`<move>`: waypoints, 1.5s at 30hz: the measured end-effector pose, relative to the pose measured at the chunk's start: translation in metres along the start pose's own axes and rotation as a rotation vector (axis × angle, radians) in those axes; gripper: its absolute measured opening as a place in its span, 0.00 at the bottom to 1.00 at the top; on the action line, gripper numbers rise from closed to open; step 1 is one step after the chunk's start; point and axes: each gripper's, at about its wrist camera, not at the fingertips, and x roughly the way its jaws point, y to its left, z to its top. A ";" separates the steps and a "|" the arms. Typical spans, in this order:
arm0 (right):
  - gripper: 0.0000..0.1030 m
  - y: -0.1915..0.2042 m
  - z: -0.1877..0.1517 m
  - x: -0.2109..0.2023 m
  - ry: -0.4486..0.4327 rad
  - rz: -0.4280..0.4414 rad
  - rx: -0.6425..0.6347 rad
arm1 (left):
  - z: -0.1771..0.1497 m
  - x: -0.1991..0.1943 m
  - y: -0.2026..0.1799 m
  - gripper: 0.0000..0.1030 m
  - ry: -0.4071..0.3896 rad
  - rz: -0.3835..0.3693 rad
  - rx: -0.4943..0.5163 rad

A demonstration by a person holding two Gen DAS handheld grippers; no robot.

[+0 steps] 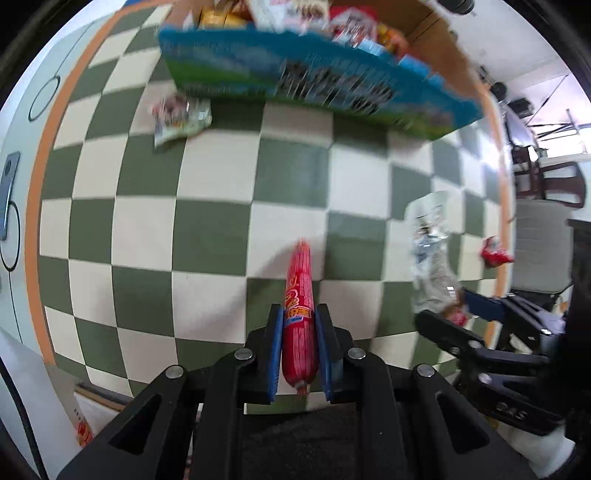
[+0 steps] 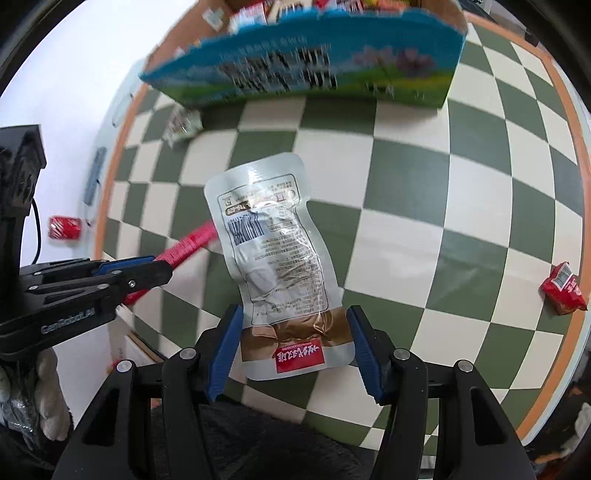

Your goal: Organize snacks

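- Ahead of me the blue box (image 1: pixel 317 85) stands open on the checkered cloth (image 1: pixel 207 229), filled with mixed snack packets (image 1: pixel 351 26); motion blur keeps me from naming any of them.
- The dark lettering on the box front is smeared and I cannot read it. A flower picture shows at its right end in the right wrist view.
- On my left gripper (image 1: pixel 299 321) the blue pads are nearly closed and clamp a red sausage stick (image 1: pixel 300 310) lengthwise, its tip pointing toward the box. Its label carries blue and yellow lettering that I cannot make out.
- On my right gripper (image 2: pixel 295 332) the fingers stand wide and press the two side edges of a silver pouch (image 2: pixel 275 254) at its brown lower end. The pouch shows a barcode, dense small print and a red label with white Chinese characters, upside down from here.
- "GenRobot.AI" is readable on the left gripper's body in the right wrist view.
- A small clear packet (image 1: pixel 181 118) lies just before the box's left end, and a red wrapped candy (image 2: pixel 563 288) lies near the cloth's right edge.
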 end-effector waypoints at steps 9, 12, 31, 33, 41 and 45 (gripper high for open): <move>0.59 0.022 0.028 -0.055 -0.135 0.083 0.016 | 0.040 -0.077 -0.035 0.14 -0.133 -0.080 0.043; 0.58 0.025 0.045 -0.081 -0.190 0.102 0.013 | 0.061 -0.097 -0.048 0.14 -0.177 -0.086 0.062; 0.80 -0.031 0.210 -0.100 -0.261 0.012 0.125 | 0.238 -0.093 -0.080 0.16 -0.197 0.079 0.106; 0.80 -0.035 0.215 -0.098 -0.258 -0.001 0.134 | 0.240 -0.087 -0.080 0.19 -0.189 0.082 0.110; 0.87 -0.049 0.192 -0.108 -0.301 -0.003 0.162 | 0.208 -0.077 -0.090 0.85 -0.236 0.119 0.105; 0.92 -0.079 0.155 -0.120 -0.352 -0.028 0.237 | 0.174 -0.062 -0.116 0.87 -0.258 0.065 0.131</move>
